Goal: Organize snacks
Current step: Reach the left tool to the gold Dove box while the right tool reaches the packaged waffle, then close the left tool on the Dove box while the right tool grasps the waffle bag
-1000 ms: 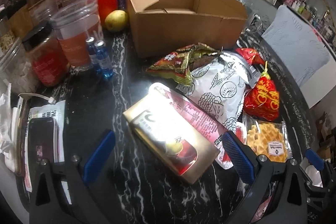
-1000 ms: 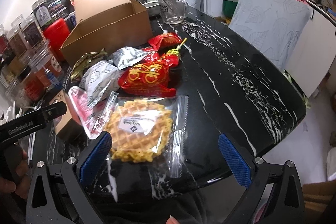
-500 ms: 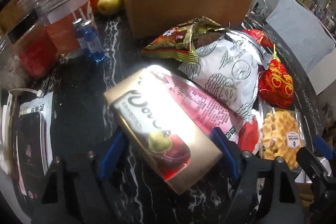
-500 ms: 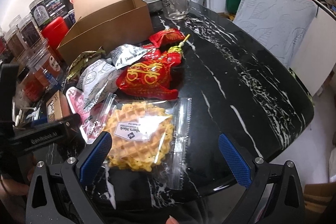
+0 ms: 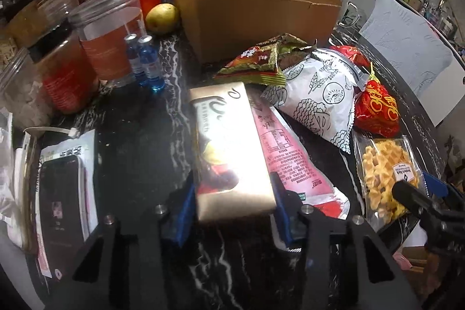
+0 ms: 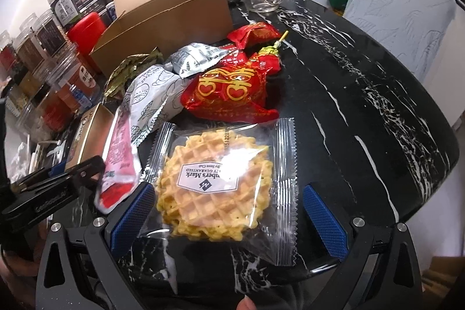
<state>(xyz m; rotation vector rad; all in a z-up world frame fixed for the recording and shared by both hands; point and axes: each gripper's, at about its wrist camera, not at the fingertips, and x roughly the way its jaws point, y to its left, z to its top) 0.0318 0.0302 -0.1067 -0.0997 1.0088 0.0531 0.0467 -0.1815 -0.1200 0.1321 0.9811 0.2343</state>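
Two grippers work the marble table [image 6: 363, 83]. At left, the left gripper [image 5: 234, 202] is closing its jaws on the near end of the gold chocolate box [image 5: 229, 147]; an end-only grip may let it tip or drag the pink packet [image 5: 287, 156] beneath. At right, the right gripper [image 6: 229, 211] stands wide around the waffle pack [image 6: 221, 182], whose slick film could slip.

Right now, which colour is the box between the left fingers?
Gold box, best in left wrist view.
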